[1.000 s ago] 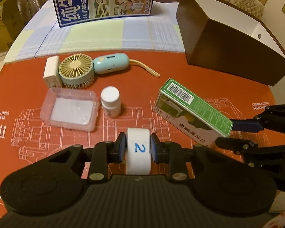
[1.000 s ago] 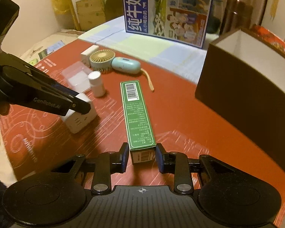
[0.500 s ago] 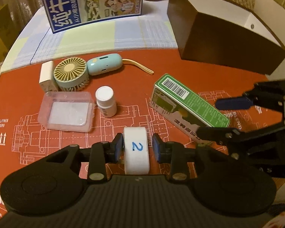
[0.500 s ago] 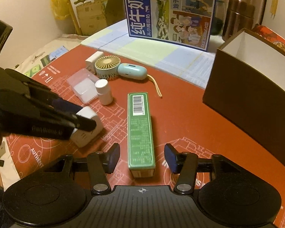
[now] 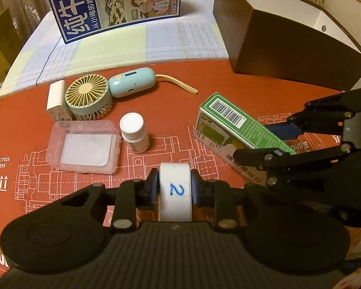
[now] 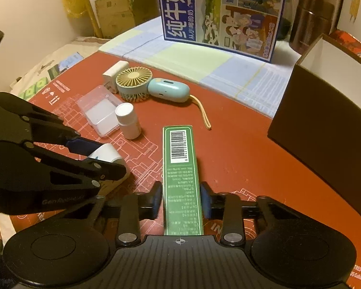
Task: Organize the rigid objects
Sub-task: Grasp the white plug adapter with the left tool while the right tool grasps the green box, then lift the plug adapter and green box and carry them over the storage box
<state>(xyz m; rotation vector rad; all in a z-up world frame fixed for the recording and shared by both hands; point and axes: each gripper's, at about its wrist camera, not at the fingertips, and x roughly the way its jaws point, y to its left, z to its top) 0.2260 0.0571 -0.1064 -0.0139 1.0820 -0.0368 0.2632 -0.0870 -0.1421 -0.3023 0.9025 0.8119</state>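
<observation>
Right wrist view: the green carton (image 6: 181,168) lies flat on the red mat (image 6: 240,149), long axis running straight away from the camera, barcode end farthest, and the right tongs (image 6: 181,200) have their pads on either long side of its near half; they look closed on it, though whether the pads press firmly I cannot tell. In the left wrist view the left tongs (image 5: 175,187) are clamped on a white block marked "2" (image 5: 175,190), which sits close beside the carton's near end. The chief risk, as I judge it, is that the carton is gripped near one end, so a lift could let the far end droop or swing, and a thin cardboard wall may buckle or slip between the pads. The two tools are crowded together, their linkages almost overlapping, so either one moving sideways could knock the other or its load. The likely destination, the brown box (image 6: 325,120), stands well apart to the right with a tall wall that the carton must clear. Farther out on the surface stand a white pill bottle (image 6: 127,120) just beside a clear plastic case (image 6: 99,112), then a small fan (image 6: 133,83) touching a white adapter (image 6: 114,74), and a blue pod (image 6: 169,90) whose yellow strap (image 6: 202,113) trails toward the carton's far end and could snag. A milk carton case (image 6: 219,14) stands behind on the checked cloth.
</observation>
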